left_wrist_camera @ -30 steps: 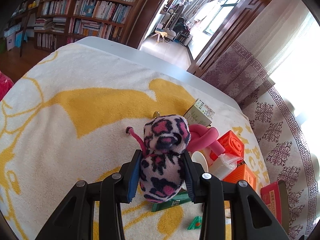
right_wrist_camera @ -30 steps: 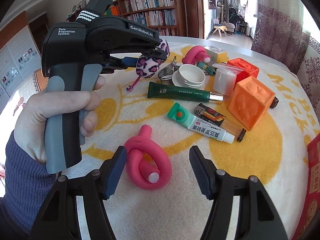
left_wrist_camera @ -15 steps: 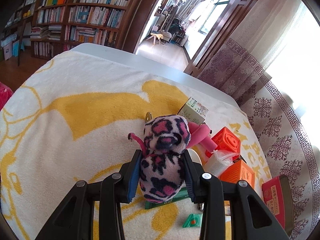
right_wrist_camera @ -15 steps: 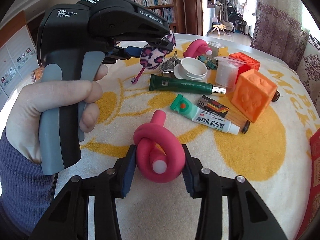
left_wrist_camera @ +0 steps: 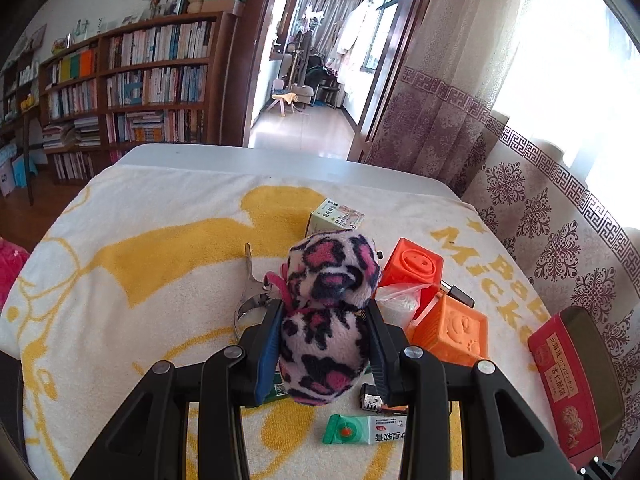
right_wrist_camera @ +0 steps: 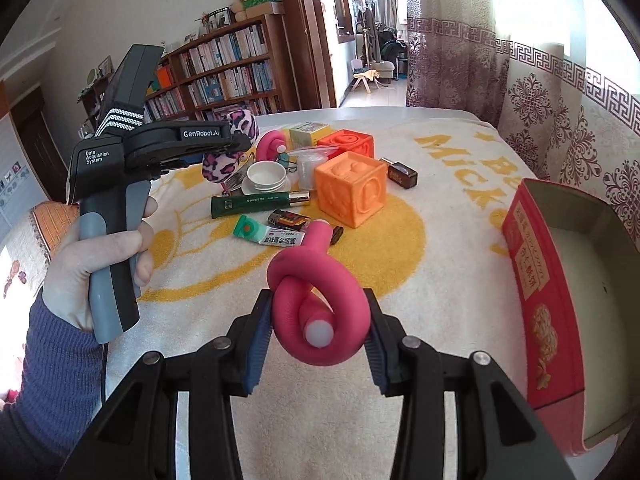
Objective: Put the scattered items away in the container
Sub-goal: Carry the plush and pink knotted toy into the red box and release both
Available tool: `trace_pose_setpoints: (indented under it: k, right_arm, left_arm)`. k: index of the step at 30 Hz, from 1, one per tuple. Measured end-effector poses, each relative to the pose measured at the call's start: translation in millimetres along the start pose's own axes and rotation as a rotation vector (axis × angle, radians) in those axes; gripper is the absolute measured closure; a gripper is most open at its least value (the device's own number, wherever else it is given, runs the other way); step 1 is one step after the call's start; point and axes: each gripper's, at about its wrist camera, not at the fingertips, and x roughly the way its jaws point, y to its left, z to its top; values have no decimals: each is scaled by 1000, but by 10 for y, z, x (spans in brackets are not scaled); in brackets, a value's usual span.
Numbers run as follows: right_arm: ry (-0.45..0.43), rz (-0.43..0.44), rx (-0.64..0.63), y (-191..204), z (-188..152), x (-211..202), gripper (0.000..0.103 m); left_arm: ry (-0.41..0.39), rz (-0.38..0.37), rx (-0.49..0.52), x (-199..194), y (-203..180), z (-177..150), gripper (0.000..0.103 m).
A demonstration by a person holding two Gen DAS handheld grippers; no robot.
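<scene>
my left gripper pinches a fuzzy pink-and-black leopard plush toy, lifted over the yellow-and-white towel. my right gripper just closed on a pink foam tube tied in a knot, white plug at its end, held above the towel. the red box sits open at right, near the tube.

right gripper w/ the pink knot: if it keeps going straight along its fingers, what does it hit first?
Probably the white ointment tube and the lighter behind it; the right gripper, shut on the pink foam knot, points down at them. The orange cube lies just beyond. Depth is uncertain.
</scene>
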Motion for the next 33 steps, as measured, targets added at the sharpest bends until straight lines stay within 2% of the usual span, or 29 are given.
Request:
trace_pose_setpoints:
  k: [15, 18, 21, 26, 33]
  right_arm:
    - [-112, -194, 190, -854, -63, -568, 57]
    - [-139, -231, 225, -1016, -70, -712, 57]
    - [-159, -271, 270, -1200, -94, -861, 57]
    - [-177, -331, 342, -1520, -190, -1077, 57]
    - [-157, -383, 409, -1857, -330, -1141, 57]
  left_arm:
    - [-55, 26, 121, -134, -327, -88, 63]
    - [-46, 16, 136, -116, -400, -97, 63]
    - [-20, -20, 135, -99, -476, -104, 63]
    - [-32, -67, 171, -238, -724, -115, 63]
    - [20, -201, 214, -303, -1248, -178, 63]
